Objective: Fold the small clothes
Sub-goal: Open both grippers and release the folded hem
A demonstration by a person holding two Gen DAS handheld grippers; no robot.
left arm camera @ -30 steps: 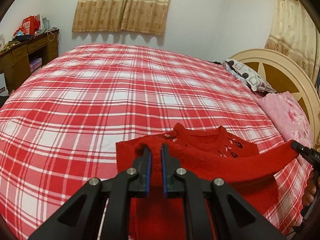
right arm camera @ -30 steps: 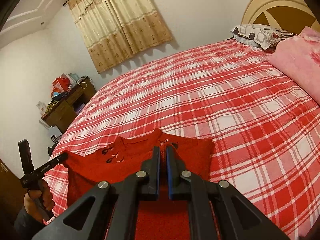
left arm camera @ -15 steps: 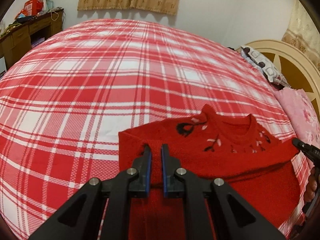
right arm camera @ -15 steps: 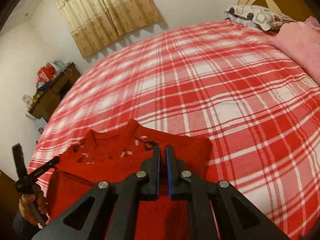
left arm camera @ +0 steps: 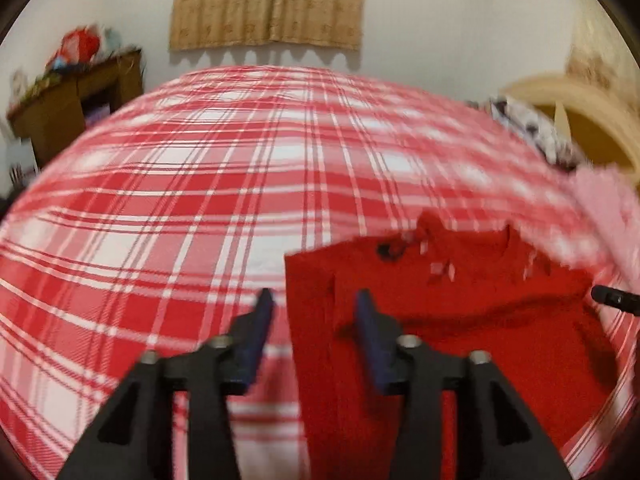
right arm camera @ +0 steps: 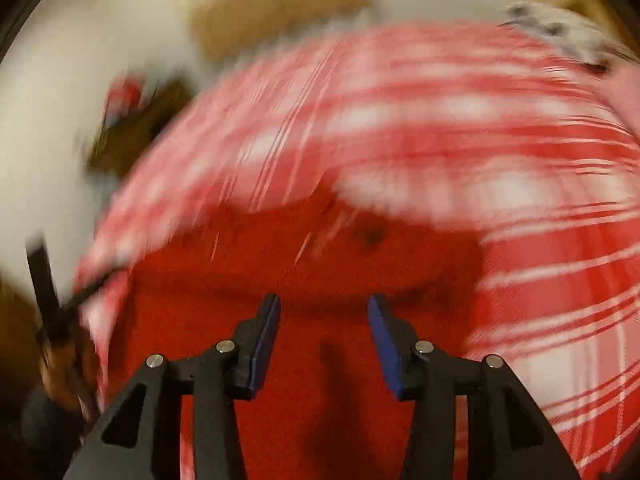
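A large bed covered with a red-and-white plaid bedspread fills both views; the right wrist view is heavily motion-blurred. A beige patterned curtain hangs on the white wall behind the bed. A cream arched wooden headboard stands at the bed's right end, with a pink floral quilt and a grey-and-white patterned pillow below it. A brown wooden desk bearing clutter stands at the left wall.

The small red knitted sweater lies flat on the bedspread at the near right part of the bed, neckline away from the cameras, with small dark and pale motifs across the chest; its lower part appears folded up over the body.

The left gripper has its blue-padded fingers spread wide, holding nothing, straddling the sweater's left edge. The right gripper is likewise spread wide and empty, above the sweater's red knit. The right gripper's dark tip appears at the sweater's right edge in the left wrist view.
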